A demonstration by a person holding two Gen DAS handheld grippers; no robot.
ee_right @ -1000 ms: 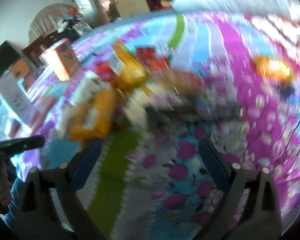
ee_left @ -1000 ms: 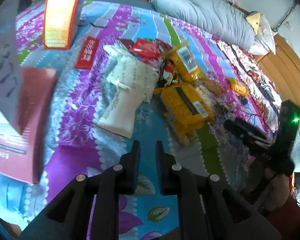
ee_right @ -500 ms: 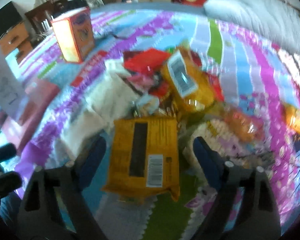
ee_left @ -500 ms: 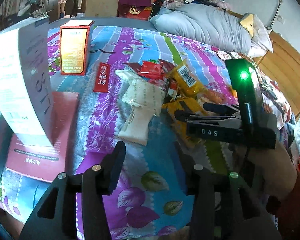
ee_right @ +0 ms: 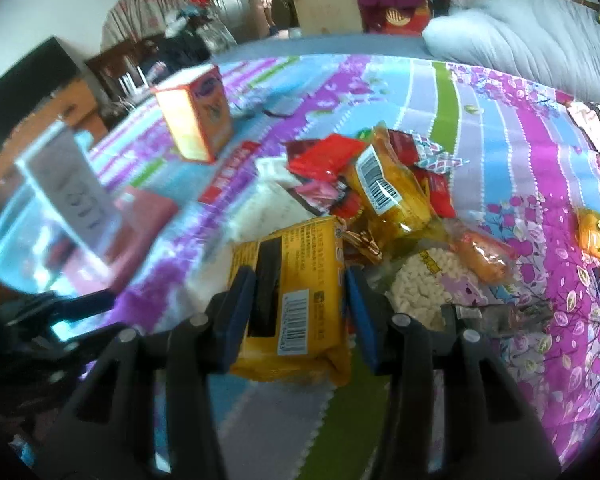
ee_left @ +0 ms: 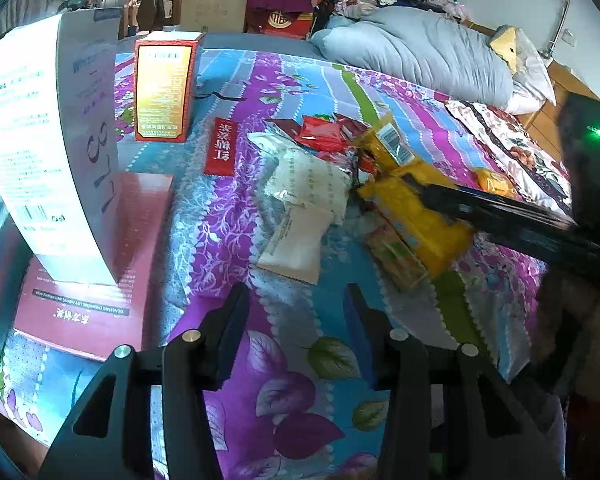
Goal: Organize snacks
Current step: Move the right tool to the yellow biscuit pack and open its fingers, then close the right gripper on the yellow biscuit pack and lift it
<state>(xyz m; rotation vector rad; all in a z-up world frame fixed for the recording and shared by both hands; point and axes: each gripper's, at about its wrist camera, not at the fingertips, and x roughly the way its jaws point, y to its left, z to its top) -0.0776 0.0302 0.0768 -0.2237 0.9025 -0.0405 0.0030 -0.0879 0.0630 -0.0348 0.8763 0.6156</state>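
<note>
Right hand-held gripper (ee_right: pixel 298 300) straddling yellow packet (ee_right: pixel 290 280), fingers beside its edges

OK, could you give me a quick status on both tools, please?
Left tool open, over bare bedspread. Right tool open, straddling yellow packet, not yet closed. Snack pile crowds behind.

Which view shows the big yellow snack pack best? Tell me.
The right wrist view: the yellow snack pack lies close between the open right gripper, barcode showing. In the left wrist view it is farther off, partly hidden behind that gripper.
</note>
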